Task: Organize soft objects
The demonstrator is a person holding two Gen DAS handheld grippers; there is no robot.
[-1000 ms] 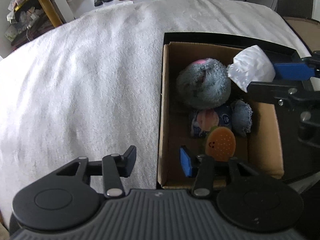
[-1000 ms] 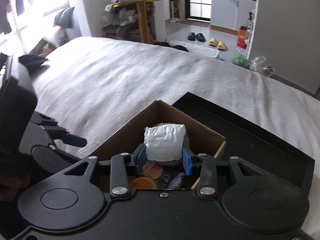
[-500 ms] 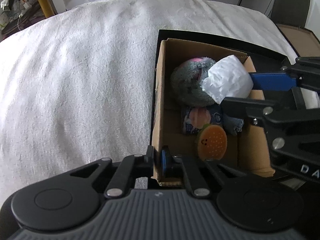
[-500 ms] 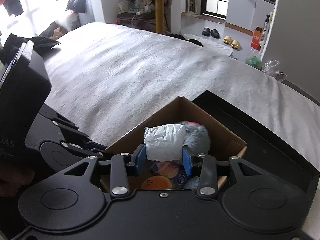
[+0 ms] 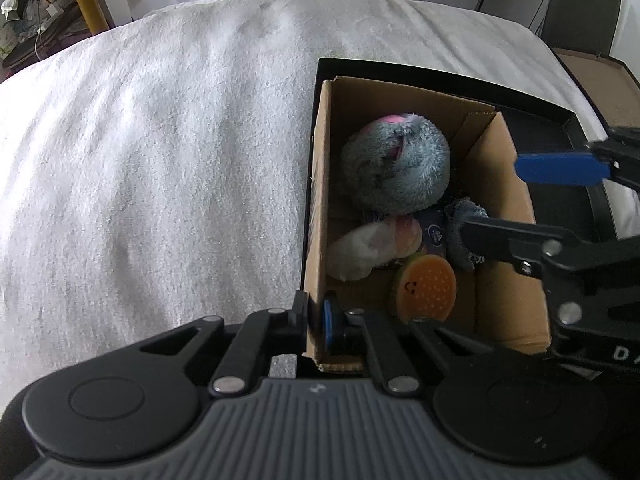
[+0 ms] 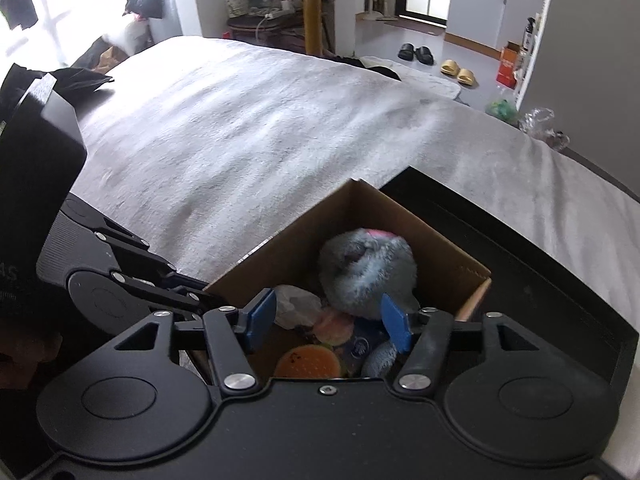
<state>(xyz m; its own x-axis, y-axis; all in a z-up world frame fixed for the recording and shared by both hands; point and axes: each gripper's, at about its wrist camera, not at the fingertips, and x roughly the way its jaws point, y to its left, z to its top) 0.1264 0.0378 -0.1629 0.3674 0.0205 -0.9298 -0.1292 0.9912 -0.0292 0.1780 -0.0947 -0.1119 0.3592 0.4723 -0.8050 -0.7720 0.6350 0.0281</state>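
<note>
1. Brown cardboard fills the left wrist view: the left gripper (image 5: 316, 318) is clenched on the near wall of the box (image 5: 318, 208), one pad outside and one inside. A second ago its jaws stood apart beside that wall, so it has since taken hold to steady the box on the white blanket (image 5: 160, 160).
2. Same view: the white tissue wad (image 5: 362, 246), carried between the right gripper's pads half a second ago, now lies inside the box against the left wall. It touches the orange burger toy (image 5: 426, 286) and sits below the grey plush ball (image 5: 396, 162). The right gripper (image 5: 520, 196) hangs over the box's right side with nothing between its blue pads.
3. Right wrist view: the right gripper (image 6: 328, 322) is letting go, its jaws opening, with only open air between them. The tissue wad (image 6: 294, 306) rests below, just behind the left pad, next to the plush ball (image 6: 366, 274).
4. Judgement: this item looks stowed. The blanket shows no other loose soft things, so the sorting seems close to finished.
</note>
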